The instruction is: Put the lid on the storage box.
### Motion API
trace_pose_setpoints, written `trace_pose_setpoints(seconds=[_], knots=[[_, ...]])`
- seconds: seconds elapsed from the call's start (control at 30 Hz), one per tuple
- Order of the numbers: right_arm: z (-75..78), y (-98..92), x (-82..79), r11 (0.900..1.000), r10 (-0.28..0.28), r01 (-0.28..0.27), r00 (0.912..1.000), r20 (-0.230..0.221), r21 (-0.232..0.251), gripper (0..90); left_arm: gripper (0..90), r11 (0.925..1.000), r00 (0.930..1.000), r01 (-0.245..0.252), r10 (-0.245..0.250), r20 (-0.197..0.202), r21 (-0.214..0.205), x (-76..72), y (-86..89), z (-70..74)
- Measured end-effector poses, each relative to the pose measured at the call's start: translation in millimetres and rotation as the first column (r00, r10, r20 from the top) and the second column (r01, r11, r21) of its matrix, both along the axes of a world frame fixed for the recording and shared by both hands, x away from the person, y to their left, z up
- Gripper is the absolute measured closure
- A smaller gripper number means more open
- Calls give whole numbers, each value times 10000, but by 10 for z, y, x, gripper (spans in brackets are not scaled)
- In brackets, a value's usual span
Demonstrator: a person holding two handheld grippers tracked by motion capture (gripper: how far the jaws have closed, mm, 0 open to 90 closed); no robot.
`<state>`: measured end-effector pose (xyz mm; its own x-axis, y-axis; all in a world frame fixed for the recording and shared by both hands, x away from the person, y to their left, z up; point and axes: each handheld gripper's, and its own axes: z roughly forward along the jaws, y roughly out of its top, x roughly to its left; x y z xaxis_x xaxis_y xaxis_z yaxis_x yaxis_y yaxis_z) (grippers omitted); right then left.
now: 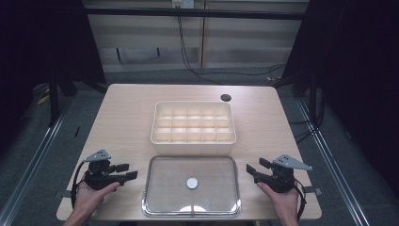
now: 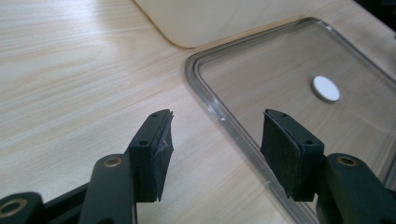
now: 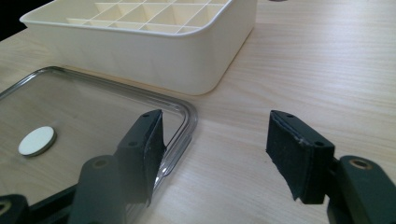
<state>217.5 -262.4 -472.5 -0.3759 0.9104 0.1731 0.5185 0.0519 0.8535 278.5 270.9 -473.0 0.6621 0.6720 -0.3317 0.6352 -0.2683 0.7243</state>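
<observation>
Both grippers' jaws apart, empty. Lid [image 1: 191, 186] lies between left gripper [image 1: 126, 171] and right gripper [image 1: 256, 168], long axis jaw-to-jaw; neither nearer.

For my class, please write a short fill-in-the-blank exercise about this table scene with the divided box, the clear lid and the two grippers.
1. The clear lid lies flat on the table, on the person's side of the cream ____ box.
2. A small white ____ sits at the middle of the lid.
3. The left gripper and the right gripper both have their jaws ____.
4. The compartments of the divided box are all ____.

Missing words: divided; disc; open; empty
</observation>
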Motion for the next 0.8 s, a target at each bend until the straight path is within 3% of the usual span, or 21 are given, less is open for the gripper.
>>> trace_pose_setpoints(seconds=[0.13,0.23,0.33,0.5,0.7,0.73,0.8], knots=[[11,-6,-24,9997,-176,177,9998,-51,152,366,502,9999,9999,-105,105,43,98,-13,-18,14],[22,-8,-23,9991,19,8,9979,-644,430,398,440,9989,9998,-161,155,131,434,-23,-24,14],[35,17,-23,9975,335,-279,9957,-858,647,436,413,9988,9999,-133,135,-31,469,-18,-35,18],[114,96,15,9979,624,-601,9915,-1137,235,438,417,9990,10000,59,-57,-37,444,-6,-78,70],[266,185,137,9930,1182,-1165,9803,-1580,201,419,409,9988,9998,179,-177,-48,450,31,-159,131],[271,195,161,9914,1309,-1281,9776,-1648,276,420,413,9970,9996,297,-295,-49,715,72,-207,139],[276,230,225,9920,1263,-1237,9750,-1827,255,420,458,9961,9991,431,-435,32,774,115,-234,144]])
